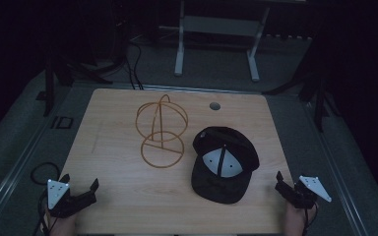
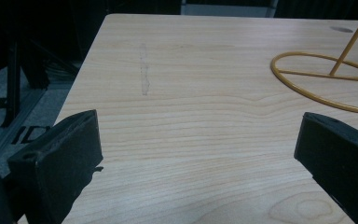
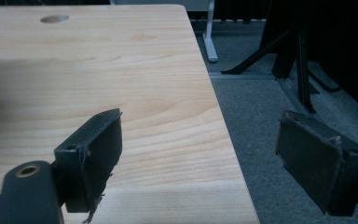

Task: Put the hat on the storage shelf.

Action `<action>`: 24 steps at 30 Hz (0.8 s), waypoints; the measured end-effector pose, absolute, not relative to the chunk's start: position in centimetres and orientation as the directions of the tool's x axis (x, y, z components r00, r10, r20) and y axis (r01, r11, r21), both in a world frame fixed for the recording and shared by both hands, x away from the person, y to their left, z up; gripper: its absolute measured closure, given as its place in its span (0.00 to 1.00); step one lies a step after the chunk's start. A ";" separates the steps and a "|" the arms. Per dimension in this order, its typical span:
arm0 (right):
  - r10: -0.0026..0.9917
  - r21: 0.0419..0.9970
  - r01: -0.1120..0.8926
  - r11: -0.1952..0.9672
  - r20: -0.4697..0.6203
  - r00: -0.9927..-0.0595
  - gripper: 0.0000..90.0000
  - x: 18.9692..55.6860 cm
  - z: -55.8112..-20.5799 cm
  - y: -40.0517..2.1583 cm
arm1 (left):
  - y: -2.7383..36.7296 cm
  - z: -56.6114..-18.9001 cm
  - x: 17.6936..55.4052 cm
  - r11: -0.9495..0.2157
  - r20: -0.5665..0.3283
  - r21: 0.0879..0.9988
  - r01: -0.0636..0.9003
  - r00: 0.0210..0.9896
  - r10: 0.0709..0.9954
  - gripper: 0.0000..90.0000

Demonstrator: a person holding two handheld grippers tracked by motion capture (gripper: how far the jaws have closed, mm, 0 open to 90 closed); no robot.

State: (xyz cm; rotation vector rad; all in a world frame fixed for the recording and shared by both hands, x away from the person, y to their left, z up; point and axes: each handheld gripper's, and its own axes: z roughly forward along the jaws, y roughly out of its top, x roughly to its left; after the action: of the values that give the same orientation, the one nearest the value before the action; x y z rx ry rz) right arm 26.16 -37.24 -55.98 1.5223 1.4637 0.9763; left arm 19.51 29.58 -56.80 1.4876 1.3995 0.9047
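A black cap [image 1: 225, 164] lies upside down on the wooden table [image 1: 113, 128], its grey lining showing, right of centre. Left of it stands a yellow wire hat stand [image 1: 161, 132] with a ring base [image 2: 324, 84] and a looped top. My left gripper [image 1: 80, 189] rests at the table's near left corner, open, with bare wood between its pads [image 2: 74, 158]. At the near right edge, just beside the cap's brim, my right gripper [image 1: 286, 183] is open too, one pad [image 3: 98, 149] over the wood and the other over the floor.
A round cable hole [image 1: 215, 105] sits near the table's far edge. Grey carpet [image 3: 261, 140] surrounds the table, with a white desk frame [image 1: 216, 39] behind and dark stand legs [image 1: 320, 98] at both sides. A faint scuff [image 2: 143, 70] marks the wood.
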 end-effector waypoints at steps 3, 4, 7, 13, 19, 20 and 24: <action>0.999 0.923 0.384 -0.029 0.017 0.034 0.15 26.1 -56.0 -37.4 | 29.6 -56.8 19.5 0.018 -0.057 0.934 0.357 0.099 0.993 0.01; 0.999 0.922 0.386 -0.028 0.019 0.029 0.15 26.2 -56.0 -37.4 | 29.6 -56.8 19.5 0.017 -0.056 0.934 0.357 0.099 0.994 0.01; 1.000 0.922 0.388 -0.003 0.010 -0.016 0.15 26.2 -55.6 -37.3 | 29.5 -56.8 19.6 0.017 -0.056 0.934 0.357 0.098 0.994 0.01; 0.997 0.938 0.345 0.042 -0.016 -0.078 0.15 25.7 -52.6 -36.4 | 29.5 -56.8 19.6 0.008 -0.048 0.932 0.362 0.101 0.994 0.01; 0.978 0.930 0.353 0.099 -0.026 -0.207 0.14 26.0 -49.0 -34.3 | 29.6 -56.8 19.6 0.018 -0.057 0.933 0.360 0.098 0.994 0.01; 0.970 0.926 0.360 0.110 -0.021 -0.243 0.14 26.1 -48.4 -33.7 | 29.6 -56.8 19.6 0.019 -0.058 0.932 0.361 0.099 0.993 0.01; 0.954 0.929 0.348 0.128 -0.019 -0.300 0.14 26.4 -47.3 -32.4 | 29.6 -56.8 19.6 0.020 -0.061 0.932 0.363 0.102 0.993 0.01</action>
State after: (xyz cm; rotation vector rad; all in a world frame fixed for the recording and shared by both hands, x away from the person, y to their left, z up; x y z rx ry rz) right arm 26.39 -32.44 -47.32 1.2647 1.7470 1.1658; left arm 19.63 29.60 -56.79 1.4928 1.4045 0.8967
